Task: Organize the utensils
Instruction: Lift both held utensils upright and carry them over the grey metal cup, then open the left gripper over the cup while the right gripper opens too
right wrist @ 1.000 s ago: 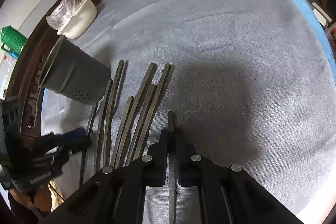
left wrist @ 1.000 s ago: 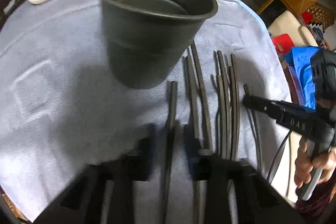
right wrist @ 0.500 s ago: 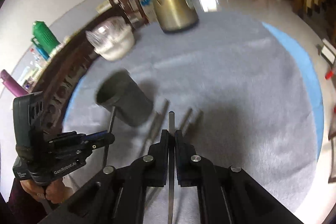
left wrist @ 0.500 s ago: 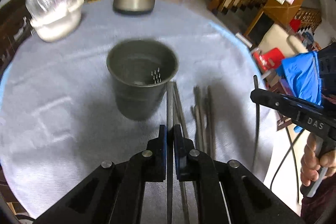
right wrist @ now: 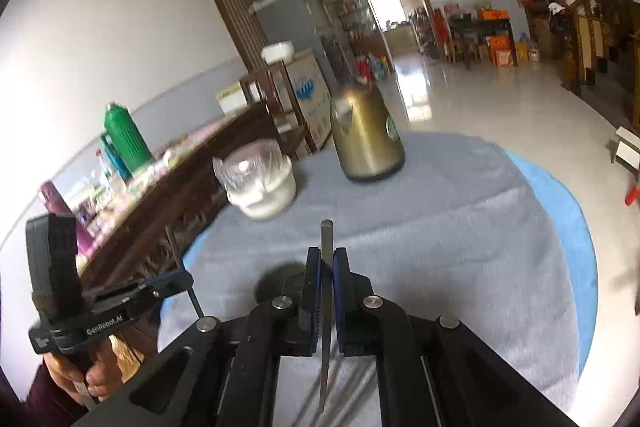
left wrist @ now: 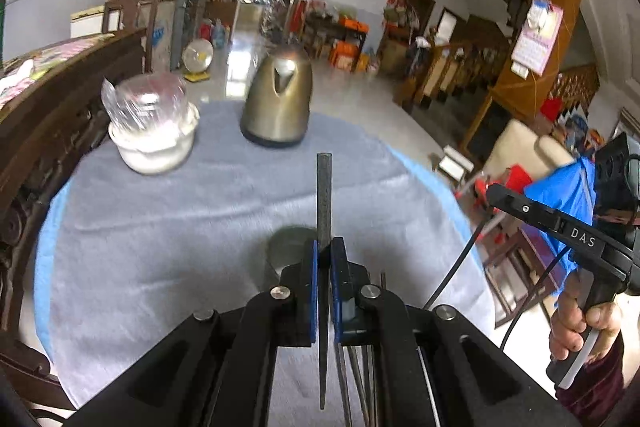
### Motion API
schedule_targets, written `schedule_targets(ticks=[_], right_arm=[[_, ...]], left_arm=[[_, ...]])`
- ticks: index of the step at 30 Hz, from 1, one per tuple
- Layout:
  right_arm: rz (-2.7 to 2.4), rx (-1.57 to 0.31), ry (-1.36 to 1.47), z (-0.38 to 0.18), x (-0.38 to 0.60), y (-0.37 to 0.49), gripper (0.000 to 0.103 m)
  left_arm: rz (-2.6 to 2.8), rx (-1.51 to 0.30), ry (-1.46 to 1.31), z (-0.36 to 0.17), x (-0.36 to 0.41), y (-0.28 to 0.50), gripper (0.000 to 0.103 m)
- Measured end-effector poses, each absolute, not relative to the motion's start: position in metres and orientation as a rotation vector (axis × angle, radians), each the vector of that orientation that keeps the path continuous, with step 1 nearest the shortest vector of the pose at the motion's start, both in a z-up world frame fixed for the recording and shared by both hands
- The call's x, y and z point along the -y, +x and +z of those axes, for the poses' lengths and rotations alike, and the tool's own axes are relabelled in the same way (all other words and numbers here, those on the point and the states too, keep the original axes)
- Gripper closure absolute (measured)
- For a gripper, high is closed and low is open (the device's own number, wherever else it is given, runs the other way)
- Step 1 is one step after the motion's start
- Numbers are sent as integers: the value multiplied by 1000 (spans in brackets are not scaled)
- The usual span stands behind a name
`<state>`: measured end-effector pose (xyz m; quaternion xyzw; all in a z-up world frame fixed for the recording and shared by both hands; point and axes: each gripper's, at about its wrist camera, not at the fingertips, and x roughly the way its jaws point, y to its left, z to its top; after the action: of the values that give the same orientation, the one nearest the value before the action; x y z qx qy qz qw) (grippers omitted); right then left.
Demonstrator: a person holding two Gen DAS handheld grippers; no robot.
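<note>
In the left wrist view, our left gripper (left wrist: 324,251) is pinched on a dark chopstick (left wrist: 323,195), which passes straight between the blue pads (left wrist: 314,283); its blunt end sticks up past them and its thin end runs back under the camera. The cup (left wrist: 286,249) sits on the grey cloth (left wrist: 160,227) just behind the left finger, mostly hidden by it. Only this view shows the loose chopsticks (left wrist: 358,379) lying on the cloth below the fingers, a little to the right of the held one. It also shows our right gripper (left wrist: 494,193) from the side, at the right edge, with a thin stick hanging down from its tip. A kettle (left wrist: 278,103) and a white bowl (left wrist: 154,143) with a plastic bag in it stand at the far side of the table.

In the right wrist view, our right gripper (right wrist: 327,259) is clamped on its own chopstick (right wrist: 326,239), held the same way, blunt end up and thin end trailing below. The cup (right wrist: 272,279) shows as a dark rim just left of the fingers. Here we see the left gripper (right wrist: 188,277) side-on at the left, a stick crossing its tip, and a green flask (right wrist: 126,139) on the sideboard, which the other view does not catch. The kettle (right wrist: 366,135) and bowl (right wrist: 266,193) stand beyond.
</note>
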<state>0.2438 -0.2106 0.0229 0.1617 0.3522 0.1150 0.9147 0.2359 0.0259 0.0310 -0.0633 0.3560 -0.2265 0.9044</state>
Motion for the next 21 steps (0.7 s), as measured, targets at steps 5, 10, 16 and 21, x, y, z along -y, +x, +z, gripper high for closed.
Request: schedule_targets(ticks=[5, 10, 16, 21], right_arm=[[227, -632, 355, 56, 206, 259, 97], [210, -530, 403, 80, 204, 268, 97], [152, -404, 409, 80, 187, 272, 97], [130, -401, 352, 54, 163, 281, 97]], left_arm=[[-444, -638, -189, 62, -40, 239, 97], [-414, -484, -235, 95, -47, 243, 97], [-344, -341, -322, 103, -55, 249, 97], [-263, -344, -341, 72, -53, 264, 97]])
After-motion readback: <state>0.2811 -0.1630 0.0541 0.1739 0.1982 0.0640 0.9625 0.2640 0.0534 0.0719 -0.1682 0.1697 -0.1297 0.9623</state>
